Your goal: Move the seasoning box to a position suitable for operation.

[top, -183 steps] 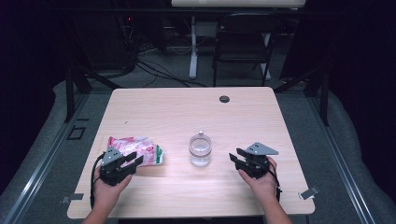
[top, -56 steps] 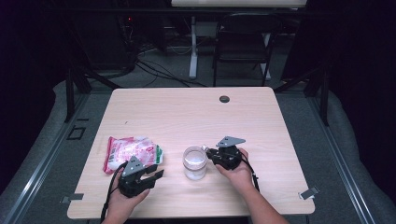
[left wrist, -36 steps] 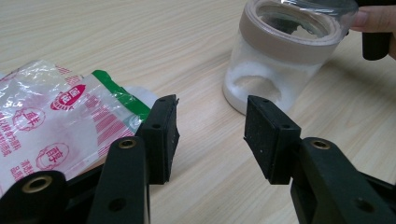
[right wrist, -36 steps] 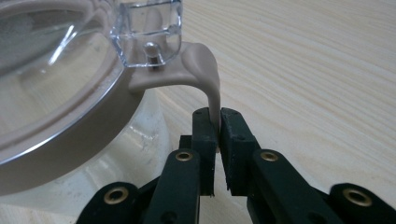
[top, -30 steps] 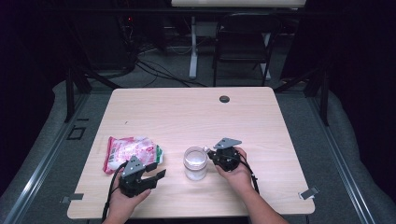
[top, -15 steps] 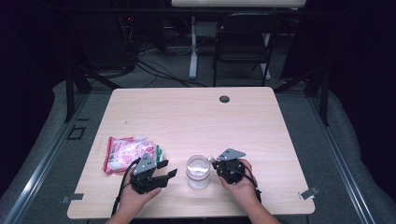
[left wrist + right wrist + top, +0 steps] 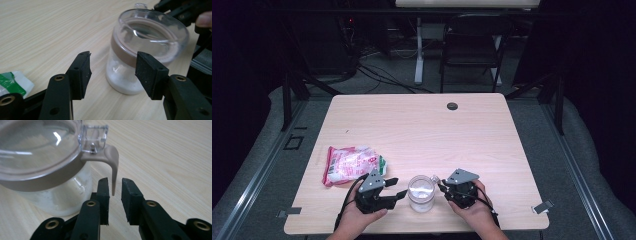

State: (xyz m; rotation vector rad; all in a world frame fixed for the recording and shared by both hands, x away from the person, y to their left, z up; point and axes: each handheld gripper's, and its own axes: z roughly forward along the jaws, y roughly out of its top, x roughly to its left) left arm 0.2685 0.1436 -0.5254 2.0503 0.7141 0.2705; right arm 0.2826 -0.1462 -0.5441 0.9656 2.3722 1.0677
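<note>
Jar (image 7: 421,192) with clear lid and brown collar stands upright near the desk's (image 7: 422,130) front edge, between the two hand-held grippers. Left hand-held gripper (image 7: 398,188) sits just beside its left side, jaws apart and just been opening, jar ahead of the pads (image 7: 82,71), not touched. Right hand-held gripper (image 7: 441,186) is at the jar's right side, jaws just been opening, pads (image 7: 103,192) either side of the brown handle tab (image 7: 113,168) with a gap, not pressing; snack packet (image 7: 352,164) lies toward the desk's left edge.
</note>
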